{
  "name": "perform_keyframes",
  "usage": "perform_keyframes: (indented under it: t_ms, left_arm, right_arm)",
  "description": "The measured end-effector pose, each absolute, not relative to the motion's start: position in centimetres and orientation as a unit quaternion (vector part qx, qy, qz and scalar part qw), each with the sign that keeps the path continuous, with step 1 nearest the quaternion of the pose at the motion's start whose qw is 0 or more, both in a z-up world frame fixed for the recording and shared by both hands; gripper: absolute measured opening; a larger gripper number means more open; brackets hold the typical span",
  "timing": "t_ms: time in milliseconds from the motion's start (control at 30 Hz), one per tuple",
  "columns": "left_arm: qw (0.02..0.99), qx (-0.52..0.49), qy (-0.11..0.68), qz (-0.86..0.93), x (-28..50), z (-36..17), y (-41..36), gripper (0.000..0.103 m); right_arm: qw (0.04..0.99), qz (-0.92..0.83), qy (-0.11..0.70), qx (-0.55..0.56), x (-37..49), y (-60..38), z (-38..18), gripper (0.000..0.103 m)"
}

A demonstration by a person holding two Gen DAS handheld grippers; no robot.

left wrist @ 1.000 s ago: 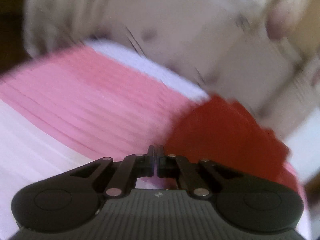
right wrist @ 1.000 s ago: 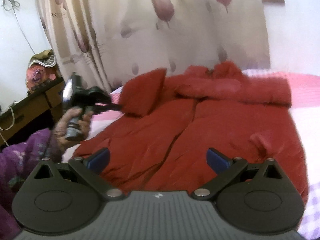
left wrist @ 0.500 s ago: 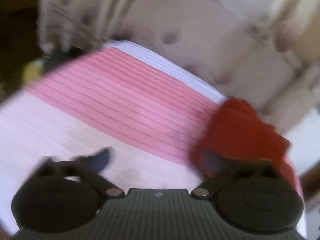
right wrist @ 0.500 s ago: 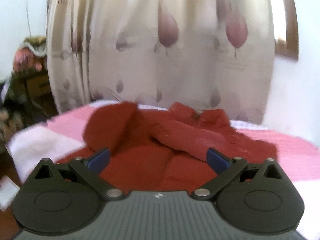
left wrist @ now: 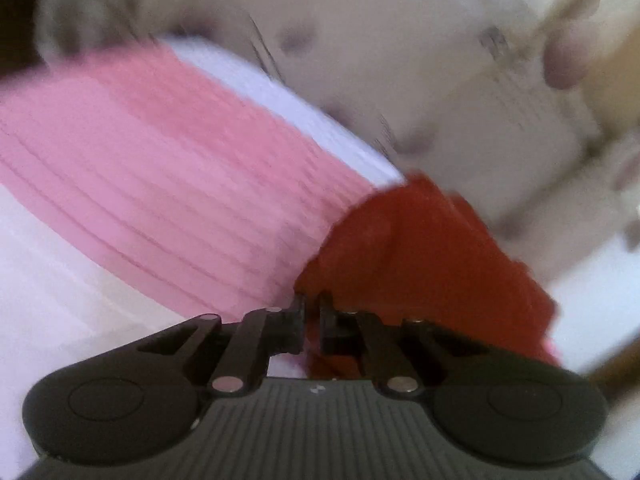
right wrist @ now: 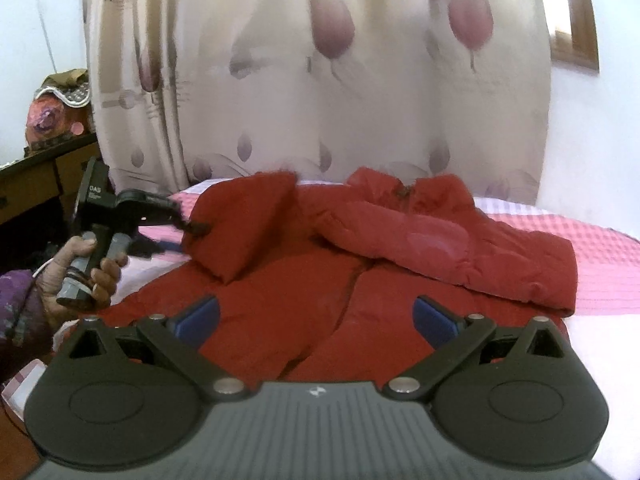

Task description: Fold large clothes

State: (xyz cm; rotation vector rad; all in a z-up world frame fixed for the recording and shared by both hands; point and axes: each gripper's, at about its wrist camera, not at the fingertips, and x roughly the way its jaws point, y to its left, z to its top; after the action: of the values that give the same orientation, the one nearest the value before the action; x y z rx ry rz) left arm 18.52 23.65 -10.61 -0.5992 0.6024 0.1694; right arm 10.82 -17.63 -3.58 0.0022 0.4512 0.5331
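Right wrist view has the clearest look: a red puffer jacket (right wrist: pixel 360 280) is spread front-up across the bed (right wrist: pixel 600 256), collar toward the flowered curtain (right wrist: pixel 320 80). One sleeve (right wrist: pixel 452 248) is already laid across the chest. The other sleeve (right wrist: pixel 244 228) is lifted off the jacket's body, and the left gripper (right wrist: pixel 188 224) has it by the cuff end, out past the jacket's edge on the desk (right wrist: pixel 36 184) side. The left hand (right wrist: pixel 80 272) is squeezing the handle.

In the left wrist view it's blurry, but the left gripper (left wrist: pixel 312 320) has its jaws nearly together with red fabric (left wrist: pixel 420 264) bunched in the narrow gap, so I'd call it clamped on the sleeve. The pink-striped bedspread (left wrist: pixel 160 184) fills the space beside the jacket.

The right gripper (right wrist: pixel 316 320) is wide apart, holding nothing, hanging over the jacket's lower half.

My read: we're mid sleeve-fold, second sleeve. Next move probably calls for carrying that cuff in over the chest so it lands across the first sleeve, then letting go. Puffy fabric springs back, so the right gripper might need to press the body down while it's laid flat.
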Motion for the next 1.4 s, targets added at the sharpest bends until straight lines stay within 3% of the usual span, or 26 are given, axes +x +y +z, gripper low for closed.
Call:
perform_keyframes:
  t_ms: [200, 333, 367, 400, 467, 500, 633, 833, 900, 933, 967, 1033, 1200, 1400]
  left_arm:
    - [0.919, -0.224, 0.206, 0.25, 12.8, -5.0, 28.3, 0.0]
    - [0.916, -0.242, 0.235, 0.219, 11.6, -4.7, 31.2, 0.0]
    - [0.916, -0.241, 0.262, 0.186, 12.1, -5.2, 31.1, 0.006]
    - [0.913, -0.236, 0.296, 0.152, 12.7, -5.8, 30.7, 0.018]
    - [0.906, -0.249, 0.332, 0.088, 12.9, -7.8, 29.7, 0.091]
    - [0.906, -0.259, 0.329, 0.064, 13.1, -8.6, 29.1, 0.103]
    - [0.876, -0.339, 0.342, -0.016, 15.5, -11.7, 27.1, 0.103]
    - [0.858, -0.386, 0.335, -0.053, 20.0, -13.9, 24.7, 0.1]
    - [0.866, -0.378, 0.322, -0.056, 21.3, -14.2, 24.1, 0.083]
    - [0.869, -0.377, 0.319, -0.047, 21.9, -14.1, 23.9, 0.049]
    - [0.871, -0.38, 0.309, -0.035, 21.7, -13.9, 23.9, 0.027]
    - [0.889, -0.369, 0.271, 0.017, 20.2, -12.4, 24.4, 0.015]
    - [0.917, -0.322, 0.161, 0.174, 13.8, -7.8, 28.2, 0.014]
    - [0.891, -0.289, 0.147, 0.319, 10.3, -7.2, 34.2, 0.02]
  right_arm:
    - [0.948, 0.249, 0.193, -0.056, 12.4, -16.9, -2.3, 0.103]
    - [0.947, 0.245, 0.154, -0.142, 15.1, -14.2, -2.3, 0.103]
    - [0.945, 0.241, 0.15, -0.162, 16.2, -13.3, -2.6, 0.103]
    - [0.944, 0.241, 0.15, -0.171, 16.9, -12.8, -2.8, 0.103]
    - [0.944, 0.238, 0.153, -0.172, 18.1, -11.7, -3.1, 0.103]
    - [0.945, 0.24, 0.158, -0.159, 18.5, -11.5, -3.2, 0.103]
    - [0.942, 0.265, 0.179, -0.099, 18.4, -11.3, -3.6, 0.103]
    - [0.937, 0.266, 0.178, -0.14, 17.1, -10.6, -4.5, 0.103]
    - [0.937, 0.265, 0.187, -0.128, 17.1, -10.9, -4.7, 0.103]
    - [0.937, 0.264, 0.192, -0.122, 17.3, -11.0, -4.7, 0.103]
    - [0.938, 0.263, 0.198, -0.112, 17.5, -11.1, -4.8, 0.103]
    - [0.938, 0.26, 0.206, -0.101, 17.8, -11.1, -4.9, 0.103]
    - [0.943, 0.248, 0.201, -0.098, 18.8, -11.6, -4.5, 0.103]
    - [0.944, 0.241, 0.18, -0.133, 21.8, -10.6, -4.4, 0.103]
